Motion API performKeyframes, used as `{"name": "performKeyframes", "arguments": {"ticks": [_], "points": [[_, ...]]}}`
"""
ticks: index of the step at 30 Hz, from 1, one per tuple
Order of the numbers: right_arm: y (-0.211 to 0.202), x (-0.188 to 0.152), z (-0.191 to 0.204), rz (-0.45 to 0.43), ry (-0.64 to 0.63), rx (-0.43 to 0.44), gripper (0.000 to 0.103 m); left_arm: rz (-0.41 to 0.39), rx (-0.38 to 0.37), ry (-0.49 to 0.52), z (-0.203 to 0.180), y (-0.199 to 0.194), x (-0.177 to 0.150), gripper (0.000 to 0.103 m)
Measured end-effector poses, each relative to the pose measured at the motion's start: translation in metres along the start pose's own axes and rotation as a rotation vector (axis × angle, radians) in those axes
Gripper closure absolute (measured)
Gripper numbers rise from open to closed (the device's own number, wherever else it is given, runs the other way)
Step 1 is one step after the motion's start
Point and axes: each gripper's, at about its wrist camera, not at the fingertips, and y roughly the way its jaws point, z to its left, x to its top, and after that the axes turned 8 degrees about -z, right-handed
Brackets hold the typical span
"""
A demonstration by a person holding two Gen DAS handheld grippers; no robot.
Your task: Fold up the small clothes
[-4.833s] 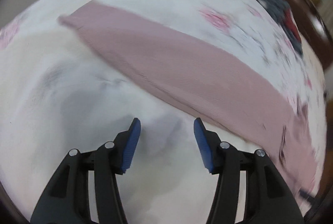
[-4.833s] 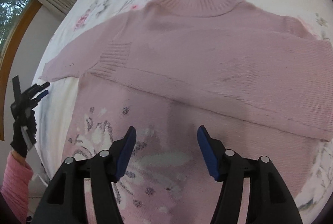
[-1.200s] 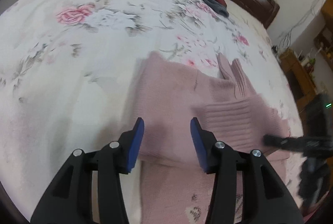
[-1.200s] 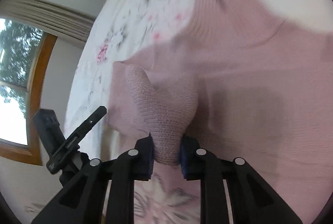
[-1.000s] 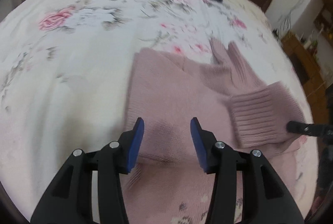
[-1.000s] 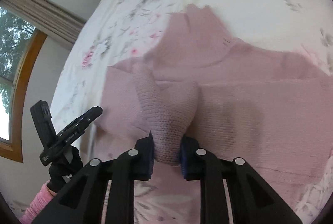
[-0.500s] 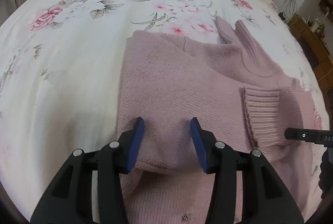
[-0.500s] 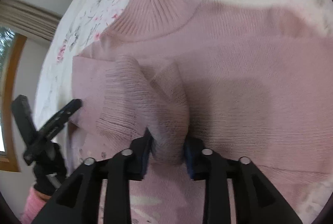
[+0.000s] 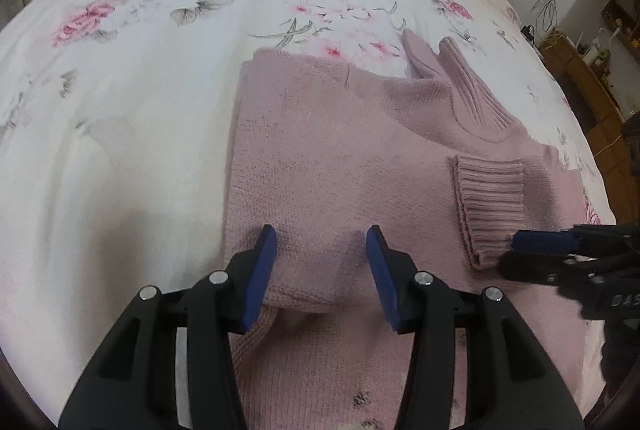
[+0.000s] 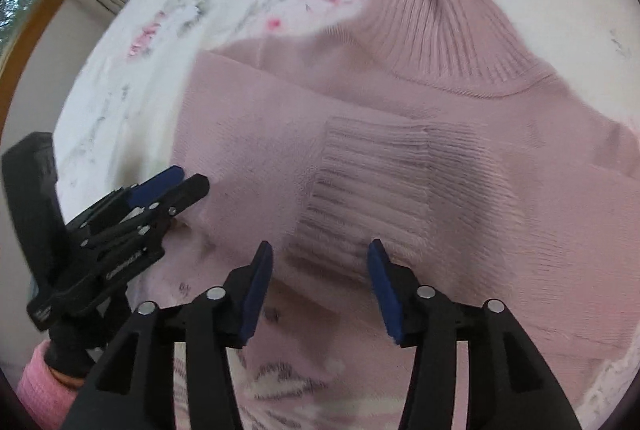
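Presently the pink sweater (image 9: pixel 336 158) lies flat on the flowered bed (image 9: pixel 132 70), one sleeve folded across the chest, its cuff (image 10: pixel 372 182) mid-body; body folds remain. Collar (image 10: pixel 444 42) points away, long axis running toward the cameras. Left gripper (image 9: pixel 320 266) and right gripper (image 10: pixel 318 278) both spread, empty.

Matt ribbed-knit sweater (image 9: pixel 320 166), smooth floral cotton bedsheet (image 9: pixel 140 70)

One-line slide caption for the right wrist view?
Open right gripper hovering over the ribbed cuff of a sleeve folded across a pink turtleneck sweater, left gripper alongside.
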Motion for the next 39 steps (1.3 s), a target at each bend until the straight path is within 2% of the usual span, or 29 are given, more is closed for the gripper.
{"name": "performKeyframes", "arguments": {"ticks": [1, 2, 5, 6, 7, 9, 10, 11, 13, 16, 21, 24, 27, 30, 33, 35, 36, 39], "points": [[0.005, 0.001, 0.002, 0.001, -0.001, -0.011, 0.042, -0.002, -0.003, -0.001, 0.001, 0.001, 0.0, 0.056], [0.009, 0.003, 0.0, 0.003, 0.003, -0.017, 0.039, -0.001, -0.002, 0.003, 0.001, 0.002, 0.0, 0.056], [0.023, 0.003, 0.006, 0.001, -0.036, -0.08, 0.042, -0.002, 0.007, 0.022, -0.003, 0.003, -0.001, 0.055], [0.026, 0.003, 0.007, -0.012, -0.066, -0.117, 0.048, -0.002, 0.009, 0.025, -0.003, 0.004, -0.001, 0.054], [0.026, 0.002, 0.005, -0.022, -0.08, -0.137, 0.059, -0.001, 0.01, 0.027, -0.004, 0.004, -0.001, 0.054], [0.022, 0.001, -0.001, -0.037, -0.079, -0.116, 0.073, 0.0, 0.01, 0.028, -0.003, 0.005, -0.001, 0.054], [0.017, 0.0, -0.008, -0.044, -0.071, -0.118, 0.092, 0.0, 0.009, 0.028, -0.003, 0.005, -0.001, 0.054], [0.012, -0.001, -0.015, -0.049, -0.051, -0.102, 0.093, 0.0, 0.006, 0.027, -0.003, 0.006, -0.001, 0.054], [-0.01, -0.006, -0.036, -0.081, 0.026, -0.002, 0.094, -0.001, 0.003, 0.029, -0.002, 0.007, -0.001, 0.054], [-0.05, -0.013, -0.07, -0.156, 0.116, 0.079, 0.094, -0.002, 0.004, 0.027, -0.002, 0.007, -0.001, 0.054], [-0.105, -0.025, -0.125, -0.247, 0.24, 0.1, 0.094, -0.005, 0.022, 0.04, -0.006, 0.009, -0.002, 0.053], [-0.124, -0.038, -0.157, -0.258, 0.293, 0.079, 0.094, -0.008, 0.031, 0.049, -0.007, 0.009, -0.003, 0.052], [-0.124, -0.053, -0.192, -0.241, 0.348, 0.037, 0.094, -0.012, 0.035, 0.055, -0.009, 0.009, -0.004, 0.047], [-0.118, -0.07, -0.223, -0.212, 0.403, 0.04, 0.093, -0.013, 0.05, 0.084, -0.015, 0.01, -0.006, 0.043], [-0.106, -0.083, -0.24, -0.187, 0.436, 0.074, 0.085, -0.005, 0.065, 0.113, -0.02, 0.011, -0.006, 0.041], [-0.105, -0.091, -0.253, -0.191, 0.468, 0.096, 0.071, 0.002, 0.075, 0.13, -0.023, 0.009, -0.004, 0.041], [-0.103, -0.091, -0.255, -0.199, 0.475, 0.132, 0.068, 0.001, 0.078, 0.137, -0.026, 0.007, -0.002, 0.041], [-0.099, -0.089, -0.264, -0.204, 0.532, 0.208, 0.059, -0.05, 0.031, 0.138, -0.038, -0.007, 0.006, 0.04]]}}
